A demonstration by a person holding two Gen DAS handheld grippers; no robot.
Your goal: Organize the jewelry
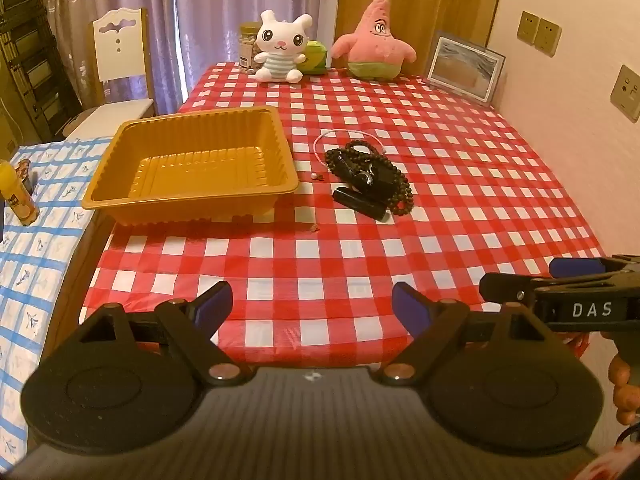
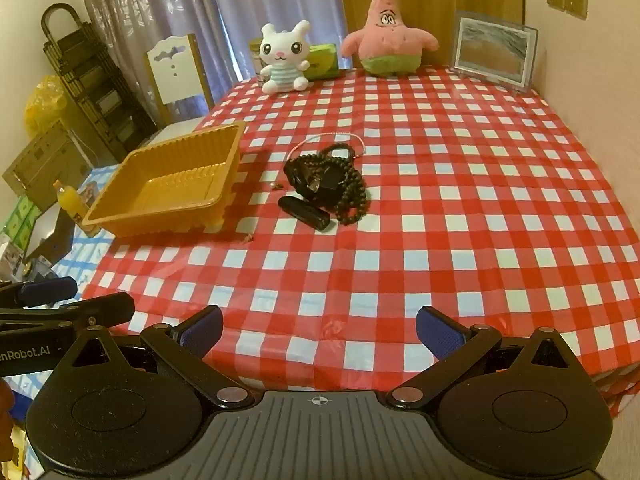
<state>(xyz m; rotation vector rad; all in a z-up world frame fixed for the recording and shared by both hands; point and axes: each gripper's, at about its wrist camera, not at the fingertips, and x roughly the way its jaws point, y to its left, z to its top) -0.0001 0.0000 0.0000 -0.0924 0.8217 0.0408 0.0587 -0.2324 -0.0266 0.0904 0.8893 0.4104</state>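
Note:
A pile of jewelry lies mid-table: a dark bead necklace [image 1: 396, 188] [image 2: 352, 196], a black watch [image 1: 366, 176] [image 2: 316, 182], a black tube-shaped case [image 1: 360, 202] [image 2: 304, 208] and a thin pink string bracelet [image 1: 320, 142] [image 2: 320, 140]. Two tiny beads [image 1: 316, 176] [image 2: 276, 186] sit beside the pile. An empty orange plastic tray [image 1: 192, 196] [image 2: 168, 212] stands to its left. My left gripper [image 1: 312, 306] hovers open over the near table edge, well short of the pile. My right gripper [image 2: 320, 332] is open too, nothing between its fingers.
A white bunny plush [image 1: 280, 48] [image 2: 284, 58], a pink starfish plush [image 1: 374, 42] [image 2: 388, 36] and a framed picture [image 1: 464, 66] [image 2: 496, 52] line the far edge. A blue-checked surface with an orange bottle [image 1: 18, 196] [image 2: 72, 200] adjoins on the left. A chair [image 1: 120, 64] stands behind it.

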